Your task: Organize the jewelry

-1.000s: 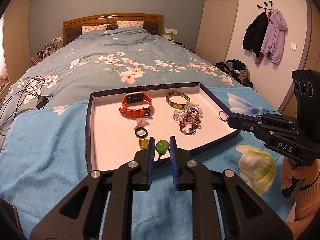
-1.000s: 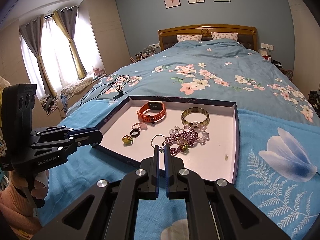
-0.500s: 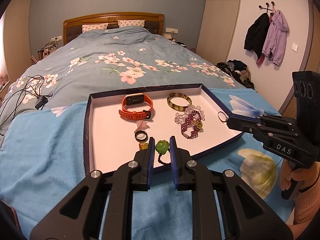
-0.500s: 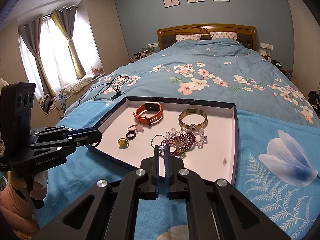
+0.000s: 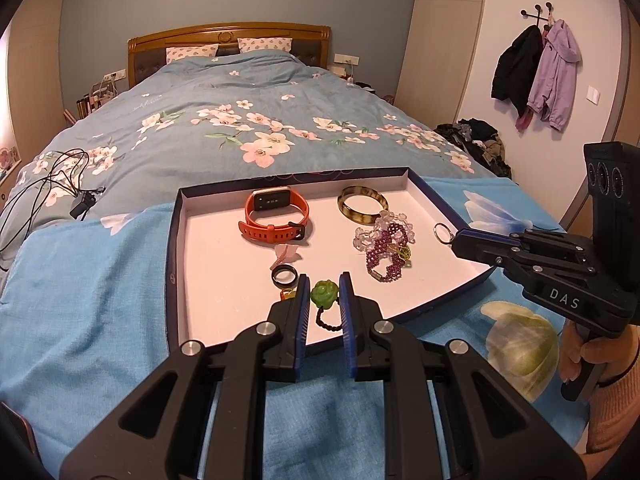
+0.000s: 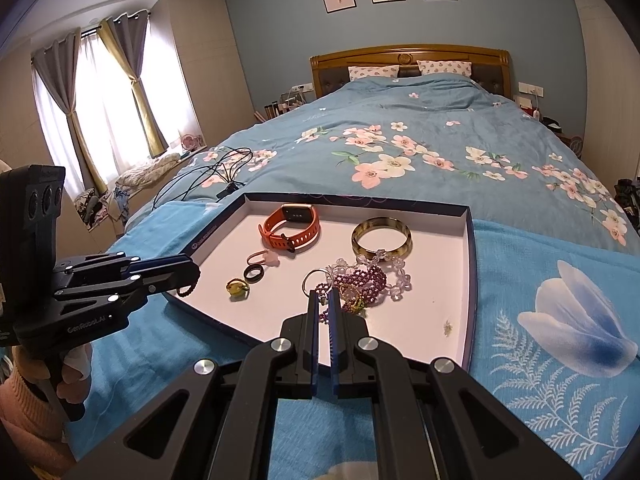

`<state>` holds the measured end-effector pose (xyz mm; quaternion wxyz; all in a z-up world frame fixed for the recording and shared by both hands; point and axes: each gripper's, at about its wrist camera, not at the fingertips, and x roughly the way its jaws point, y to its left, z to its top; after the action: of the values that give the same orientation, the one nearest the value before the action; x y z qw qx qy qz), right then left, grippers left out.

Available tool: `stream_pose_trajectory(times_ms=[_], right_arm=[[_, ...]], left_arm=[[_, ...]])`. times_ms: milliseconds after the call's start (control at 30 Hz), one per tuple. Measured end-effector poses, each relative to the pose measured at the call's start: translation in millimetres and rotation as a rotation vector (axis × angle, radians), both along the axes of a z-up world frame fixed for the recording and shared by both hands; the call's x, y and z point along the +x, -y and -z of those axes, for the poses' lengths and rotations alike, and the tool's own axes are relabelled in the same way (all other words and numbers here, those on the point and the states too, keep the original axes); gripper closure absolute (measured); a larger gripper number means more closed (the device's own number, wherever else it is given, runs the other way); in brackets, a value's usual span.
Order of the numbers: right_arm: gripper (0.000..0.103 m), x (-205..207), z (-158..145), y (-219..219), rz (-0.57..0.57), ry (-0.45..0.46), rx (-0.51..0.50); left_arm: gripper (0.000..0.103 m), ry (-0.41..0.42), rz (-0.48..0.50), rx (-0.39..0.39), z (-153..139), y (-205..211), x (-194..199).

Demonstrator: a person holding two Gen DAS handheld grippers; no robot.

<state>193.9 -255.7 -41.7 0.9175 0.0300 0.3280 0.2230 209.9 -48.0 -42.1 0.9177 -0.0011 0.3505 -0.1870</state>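
Observation:
A white tray with a dark blue rim (image 5: 173, 260) (image 6: 470, 280) lies on the blue bedspread. In it are an orange watch (image 5: 276, 216), a tortoiseshell bangle (image 5: 362, 204), purple and clear beaded bracelets (image 5: 384, 252), a black ring (image 5: 285, 276) and a small yellow ring (image 6: 238, 288). Over the tray's near edge, my left gripper (image 5: 324, 294) is shut on a green rose bead (image 5: 323, 295); its dark beaded cord hangs below. My right gripper (image 6: 324, 300) is shut on a thin silver ring (image 6: 318, 280) above the tray's right side. The silver ring (image 5: 442, 233) also shows at that gripper's tip in the left wrist view.
Black cables and a charger (image 5: 80, 204) lie on the floral duvet to the left. Coats (image 5: 536, 72) hang on the right wall above a clothes pile (image 5: 476, 140). Curtained windows (image 6: 100, 100) are on the left. A person's hand (image 5: 580, 360) holds the right gripper's handle.

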Motion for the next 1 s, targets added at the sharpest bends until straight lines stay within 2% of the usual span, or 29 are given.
stream_pose_trajectory(times_ms=[1000], right_arm=[[0.1,10,4,3,0.007,-0.018,-0.009]], left_arm=[[0.088,-0.01,-0.025,0.027,8,3,11]])
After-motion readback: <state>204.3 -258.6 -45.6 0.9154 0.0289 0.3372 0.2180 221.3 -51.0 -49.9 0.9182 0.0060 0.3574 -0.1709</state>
